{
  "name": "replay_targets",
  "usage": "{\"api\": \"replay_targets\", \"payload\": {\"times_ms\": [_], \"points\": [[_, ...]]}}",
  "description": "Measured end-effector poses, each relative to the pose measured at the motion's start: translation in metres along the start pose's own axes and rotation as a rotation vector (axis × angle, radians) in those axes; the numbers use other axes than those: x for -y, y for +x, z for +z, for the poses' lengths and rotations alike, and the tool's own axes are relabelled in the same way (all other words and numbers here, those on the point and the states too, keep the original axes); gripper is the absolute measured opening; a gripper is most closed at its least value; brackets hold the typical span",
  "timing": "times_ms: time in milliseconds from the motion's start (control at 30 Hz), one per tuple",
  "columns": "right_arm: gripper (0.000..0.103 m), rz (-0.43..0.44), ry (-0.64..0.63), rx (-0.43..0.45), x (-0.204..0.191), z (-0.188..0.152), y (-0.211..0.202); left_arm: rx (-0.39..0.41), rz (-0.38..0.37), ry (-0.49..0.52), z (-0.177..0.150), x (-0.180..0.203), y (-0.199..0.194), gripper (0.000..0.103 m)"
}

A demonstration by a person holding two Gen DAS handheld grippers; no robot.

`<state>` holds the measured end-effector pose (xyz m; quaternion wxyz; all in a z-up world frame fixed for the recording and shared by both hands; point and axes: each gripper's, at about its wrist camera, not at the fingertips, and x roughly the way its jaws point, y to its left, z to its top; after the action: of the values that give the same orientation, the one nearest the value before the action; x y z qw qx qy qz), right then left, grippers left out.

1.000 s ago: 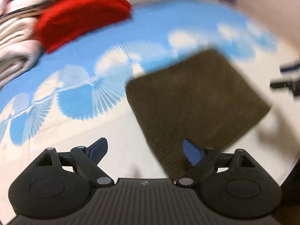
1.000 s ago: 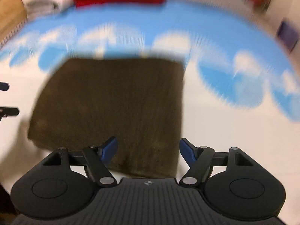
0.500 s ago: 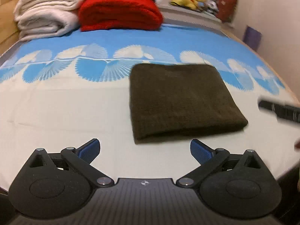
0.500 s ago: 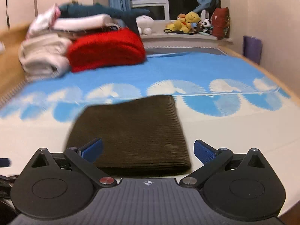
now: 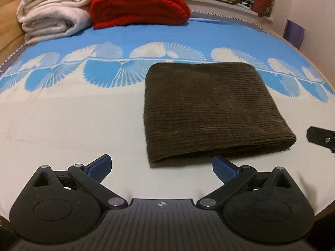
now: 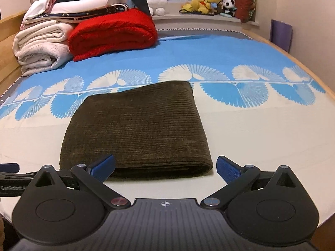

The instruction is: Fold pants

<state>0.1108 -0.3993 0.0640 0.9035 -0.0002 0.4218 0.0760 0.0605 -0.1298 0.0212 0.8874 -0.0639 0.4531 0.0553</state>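
The dark brown corduroy pants (image 5: pixel 211 108) lie folded into a thick rectangle on the bed, their folded edge toward me. In the right wrist view the same pants (image 6: pixel 138 129) fill the middle. My left gripper (image 5: pixel 162 167) stands open just short of the bundle's near edge, with nothing between its blue pads. My right gripper (image 6: pixel 165 167) is open too, its jaws wide, in front of the near edge without touching it. Part of the right gripper (image 5: pixel 320 138) shows at the right edge of the left wrist view, and part of the left gripper (image 6: pixel 10 177) at the left edge of the right wrist view.
The bed sheet (image 5: pixel 62 121) is cream near me and blue with white fan shapes farther back. A red blanket (image 6: pixel 113 33) and white folded bedding (image 6: pixel 39 46) are stacked at the back left. Plush toys (image 6: pixel 207 0) line the sill. A wooden bed frame (image 6: pixel 322 83) borders the right.
Both grippers opened wider and drew back from over the pants toward the near side. Each view rolled level and went from blurred to sharp. The folded pants stayed in place.
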Motion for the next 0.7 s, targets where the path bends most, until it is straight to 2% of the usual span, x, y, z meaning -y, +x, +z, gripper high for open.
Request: {"api": "replay_targets", "payload": {"times_ms": [100,700], "points": [[0.102,0.006,0.013,-0.014,0.001,0.001,0.001,0.003,-0.026,-0.019,0.002,0.001,0.001,0.103],[0.102,0.028,-0.017,-0.046,-0.009,0.000,0.006,-0.012,-0.031,-0.031,0.003,-0.005,0.005,0.103]]}}
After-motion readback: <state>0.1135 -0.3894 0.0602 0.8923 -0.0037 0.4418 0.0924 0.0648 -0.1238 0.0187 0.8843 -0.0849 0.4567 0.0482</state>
